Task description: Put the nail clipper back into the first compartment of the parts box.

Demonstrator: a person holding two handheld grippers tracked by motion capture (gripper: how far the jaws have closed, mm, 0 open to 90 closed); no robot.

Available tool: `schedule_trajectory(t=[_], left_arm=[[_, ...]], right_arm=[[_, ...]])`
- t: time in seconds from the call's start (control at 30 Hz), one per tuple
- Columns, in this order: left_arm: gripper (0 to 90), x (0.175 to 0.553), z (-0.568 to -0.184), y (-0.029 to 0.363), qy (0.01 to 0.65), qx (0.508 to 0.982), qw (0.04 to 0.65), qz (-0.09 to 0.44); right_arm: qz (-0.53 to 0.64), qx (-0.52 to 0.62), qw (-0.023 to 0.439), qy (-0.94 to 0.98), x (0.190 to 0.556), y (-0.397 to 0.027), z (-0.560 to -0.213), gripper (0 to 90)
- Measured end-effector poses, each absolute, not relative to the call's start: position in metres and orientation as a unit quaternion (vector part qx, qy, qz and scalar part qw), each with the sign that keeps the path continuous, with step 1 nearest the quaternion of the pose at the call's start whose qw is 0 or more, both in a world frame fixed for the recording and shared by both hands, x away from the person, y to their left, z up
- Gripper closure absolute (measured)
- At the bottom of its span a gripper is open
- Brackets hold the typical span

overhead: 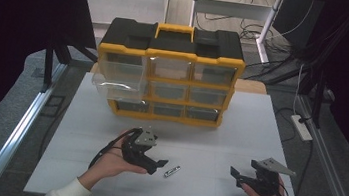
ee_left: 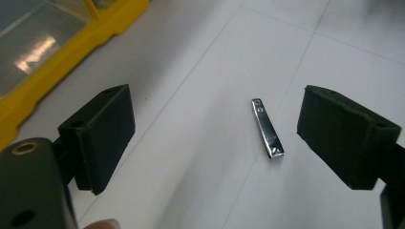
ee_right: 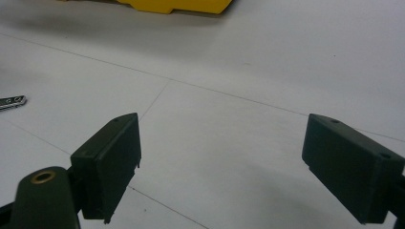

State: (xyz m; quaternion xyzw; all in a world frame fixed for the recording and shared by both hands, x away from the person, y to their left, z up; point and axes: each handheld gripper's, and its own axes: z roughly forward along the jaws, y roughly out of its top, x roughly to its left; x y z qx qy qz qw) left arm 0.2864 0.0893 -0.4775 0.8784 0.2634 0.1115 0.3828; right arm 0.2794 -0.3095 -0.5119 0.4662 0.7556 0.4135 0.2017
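A small silver nail clipper (overhead: 172,171) lies flat on the white table top, a little right of my left gripper (overhead: 158,165). In the left gripper view the nail clipper (ee_left: 267,129) rests between and just beyond the wide-apart jaws of the left gripper (ee_left: 217,121), nearer the right jaw and touching neither. My right gripper (overhead: 236,176) is held at the front right, open, with nothing between its jaws. In the right gripper view the gripper (ee_right: 222,148) faces bare table, and the tip of the nail clipper (ee_right: 12,102) shows at the left edge.
A yellow and black drawer organizer (overhead: 170,52) stands at the back of the table; its top-left clear drawer (overhead: 120,73) is pulled out. A white power strip (overhead: 301,127) lies off the table's right side. Metal rails (overhead: 23,125) run along both sides.
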Motion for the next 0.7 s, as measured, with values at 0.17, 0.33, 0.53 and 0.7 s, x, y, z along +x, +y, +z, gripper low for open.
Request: schedule_trajectory(t=[0.17,0.33,0.53,0.7], left_arm=[[13.1,0.287,-0.482,0.083,0.255,0.889,0.368,0.100],[13.2,0.288,-0.487,0.075,0.244,0.899,0.353,0.092],[13.2,0.288,-0.492,0.064,0.239,0.905,0.342,0.084],[13.1,0.287,-0.497,0.055,0.230,0.913,0.326,0.081]], right_arm=[[0.413,0.467,0.202,0.755,0.280,-0.309,-0.512,13.8],[0.412,0.468,0.201,0.756,0.280,-0.309,-0.513,13.8],[0.409,0.468,0.203,0.757,0.280,-0.309,-0.513,13.8],[0.409,0.469,0.201,0.757,0.280,-0.309,-0.513,13.8]])
